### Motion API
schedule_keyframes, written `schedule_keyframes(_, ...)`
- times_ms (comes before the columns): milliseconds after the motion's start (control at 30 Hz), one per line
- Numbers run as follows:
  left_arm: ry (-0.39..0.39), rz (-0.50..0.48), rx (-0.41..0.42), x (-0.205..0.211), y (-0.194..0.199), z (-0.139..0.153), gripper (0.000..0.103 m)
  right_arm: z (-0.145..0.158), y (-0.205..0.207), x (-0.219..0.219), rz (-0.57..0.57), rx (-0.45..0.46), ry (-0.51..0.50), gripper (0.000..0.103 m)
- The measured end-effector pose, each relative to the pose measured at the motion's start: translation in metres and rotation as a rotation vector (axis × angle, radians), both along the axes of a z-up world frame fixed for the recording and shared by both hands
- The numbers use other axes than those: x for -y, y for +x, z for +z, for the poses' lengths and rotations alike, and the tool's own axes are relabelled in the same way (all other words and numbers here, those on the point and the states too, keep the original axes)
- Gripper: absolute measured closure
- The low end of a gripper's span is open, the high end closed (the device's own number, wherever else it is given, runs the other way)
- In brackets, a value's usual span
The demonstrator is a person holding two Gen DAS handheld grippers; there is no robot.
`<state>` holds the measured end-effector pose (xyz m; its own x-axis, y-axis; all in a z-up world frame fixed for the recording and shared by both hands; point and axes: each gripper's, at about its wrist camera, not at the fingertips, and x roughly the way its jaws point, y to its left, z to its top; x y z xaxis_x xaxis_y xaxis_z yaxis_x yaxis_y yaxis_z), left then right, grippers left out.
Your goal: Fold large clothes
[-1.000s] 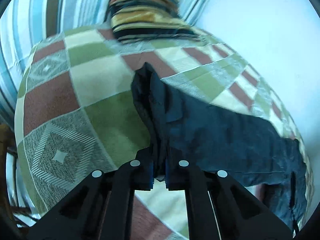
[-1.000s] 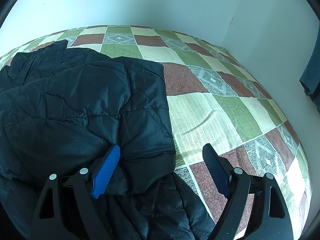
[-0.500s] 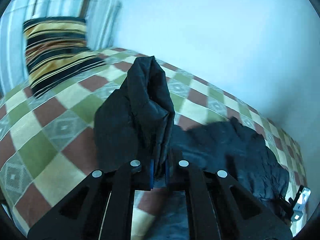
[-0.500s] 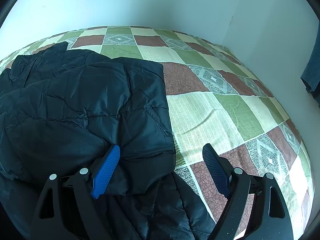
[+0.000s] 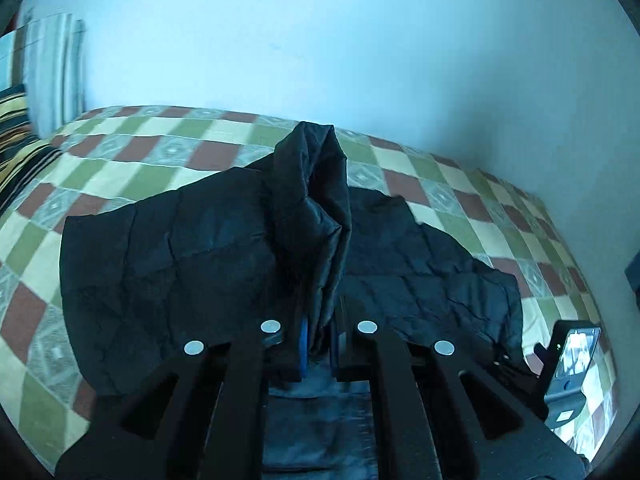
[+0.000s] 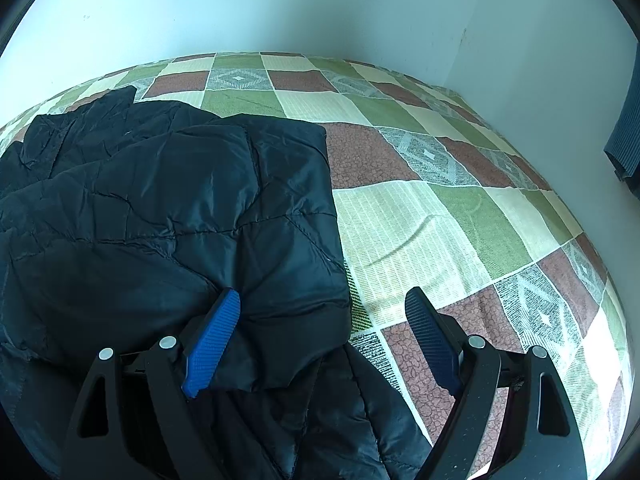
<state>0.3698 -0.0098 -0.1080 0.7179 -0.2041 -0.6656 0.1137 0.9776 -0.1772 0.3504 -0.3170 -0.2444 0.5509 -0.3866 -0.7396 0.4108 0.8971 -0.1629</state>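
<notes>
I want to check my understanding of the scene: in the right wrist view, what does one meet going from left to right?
Black jacket → right gripper, open, its blue finger on the jacket → checkered bedspread → dark cloth at the wall.

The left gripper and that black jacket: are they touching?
Touching. The left wrist view shows the left gripper shut on a raised fold of the black jacket, the cloth pinched between its two fingers.
</notes>
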Motion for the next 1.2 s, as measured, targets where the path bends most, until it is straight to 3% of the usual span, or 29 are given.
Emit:
schedule_keyframes(233,0.035,-0.103,-0.067,0.076,0.015,-0.032,0.096,0.0,0.0,0.002,0.001,0.003,0.01,0.02)
schedule_keyframes(600,0.067,-0.22,-0.126,0.154,0.026,-0.066,0.096,-0.001,-0.001,0.004,0.002,0.004,0.013,0.02)
schedule_keyframes(1100,0.104,-0.29,-0.191,0.198,0.027,-0.109,0.096,-0.001,-0.001,0.004,0.003,0.006,0.017,0.02)
schedule_keyframes(1200,0.104,-0.29,-0.184,0.201,0.024,-0.106,0.088,-0.001,-0.001,0.005,0.004,0.007,0.016,0.02)
